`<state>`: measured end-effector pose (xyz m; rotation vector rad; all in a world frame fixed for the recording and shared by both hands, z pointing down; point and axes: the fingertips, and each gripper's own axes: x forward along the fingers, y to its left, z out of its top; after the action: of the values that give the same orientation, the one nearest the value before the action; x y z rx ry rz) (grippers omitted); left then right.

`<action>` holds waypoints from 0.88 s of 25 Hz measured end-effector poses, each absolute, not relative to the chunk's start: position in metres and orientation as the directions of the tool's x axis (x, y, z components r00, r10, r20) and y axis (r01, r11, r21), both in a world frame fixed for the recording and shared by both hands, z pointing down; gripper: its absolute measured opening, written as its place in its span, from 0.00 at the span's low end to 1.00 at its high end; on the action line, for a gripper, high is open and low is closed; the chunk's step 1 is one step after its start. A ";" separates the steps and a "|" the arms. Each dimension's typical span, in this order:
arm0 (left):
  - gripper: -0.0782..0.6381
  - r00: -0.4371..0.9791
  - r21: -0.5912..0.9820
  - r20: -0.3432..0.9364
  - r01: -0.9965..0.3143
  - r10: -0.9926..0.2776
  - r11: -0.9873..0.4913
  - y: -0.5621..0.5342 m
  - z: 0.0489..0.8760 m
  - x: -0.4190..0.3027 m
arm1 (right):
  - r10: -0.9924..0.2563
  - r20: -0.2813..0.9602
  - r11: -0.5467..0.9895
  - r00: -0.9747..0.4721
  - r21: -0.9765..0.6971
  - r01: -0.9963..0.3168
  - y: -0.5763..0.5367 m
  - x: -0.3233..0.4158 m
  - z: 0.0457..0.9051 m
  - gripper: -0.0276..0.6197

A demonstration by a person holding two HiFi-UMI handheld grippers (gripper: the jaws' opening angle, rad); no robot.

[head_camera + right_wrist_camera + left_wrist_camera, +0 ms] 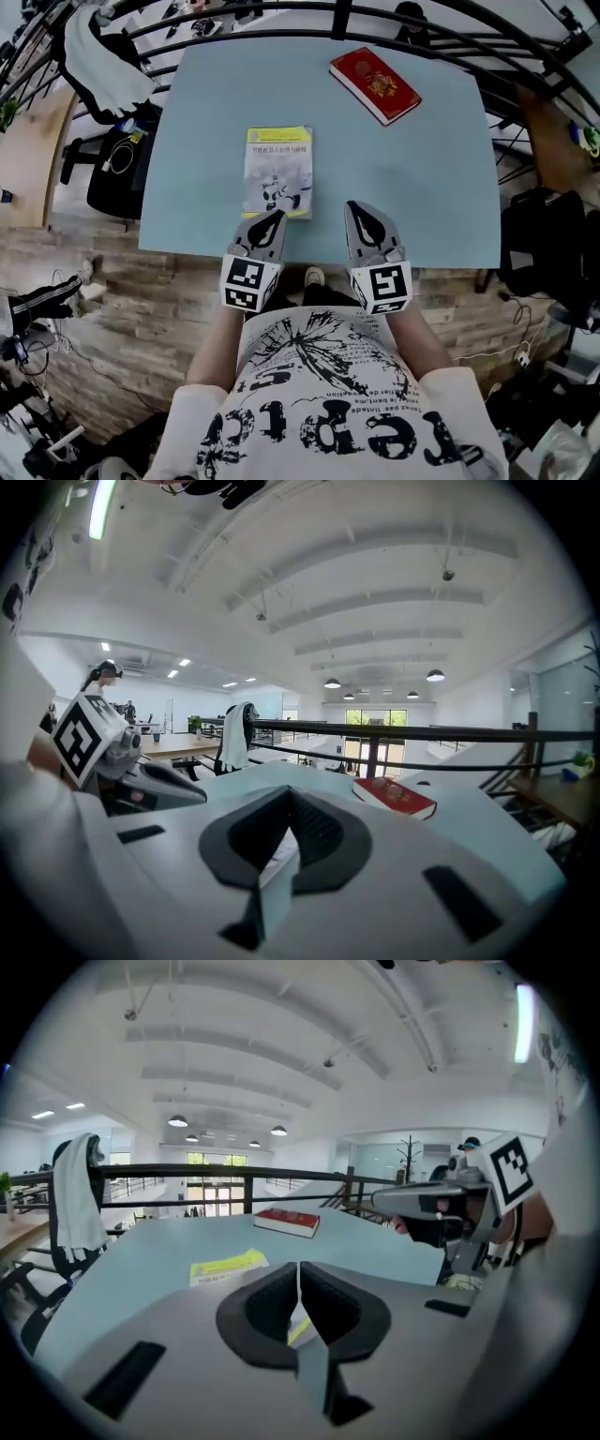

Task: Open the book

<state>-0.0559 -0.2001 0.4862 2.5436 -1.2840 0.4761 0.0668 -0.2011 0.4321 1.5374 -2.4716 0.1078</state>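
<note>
A thin yellow-and-white book (277, 172) lies closed on the pale blue table (206, 112), near its front edge. The tip of my left gripper (273, 219) is over the book's near edge, jaws together with nothing between them. In the left gripper view the book (228, 1266) lies just beyond the shut left gripper (299, 1269). My right gripper (360, 210) hovers to the right of the book, over bare table, and its jaws also meet with nothing held. The right gripper view shows the right gripper (288, 794) pointing at the far side of the table.
A thick red book (375, 84) lies closed at the far right of the table, also seen as the red book (395, 797). A black railing (375, 14) curves behind the table. A chair with a white cloth (103, 56) stands at the left, and black bags (544, 234) at the right.
</note>
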 end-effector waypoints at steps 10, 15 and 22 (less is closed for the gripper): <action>0.34 0.624 0.056 0.621 -0.639 -0.474 -0.767 -0.211 0.583 -0.016 | -0.911 0.313 0.286 -0.268 0.013 -0.958 -0.200 0.089 0.459 0.06; 0.39 0.594 0.000 0.664 -0.608 -0.454 -0.794 -0.219 0.612 -0.007 | -0.912 0.343 0.240 -0.224 0.004 -0.971 -0.201 0.097 0.470 0.06; 0.38 0.549 -0.067 0.685 -0.607 -0.479 -0.792 -0.231 0.637 0.003 | -0.905 0.376 0.218 -0.201 0.003 -0.976 -0.199 0.104 0.487 0.06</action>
<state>0.0031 -0.2308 0.6367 2.6054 -0.9220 1.0701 0.1040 -0.1994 0.4866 1.7634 -2.1997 0.3408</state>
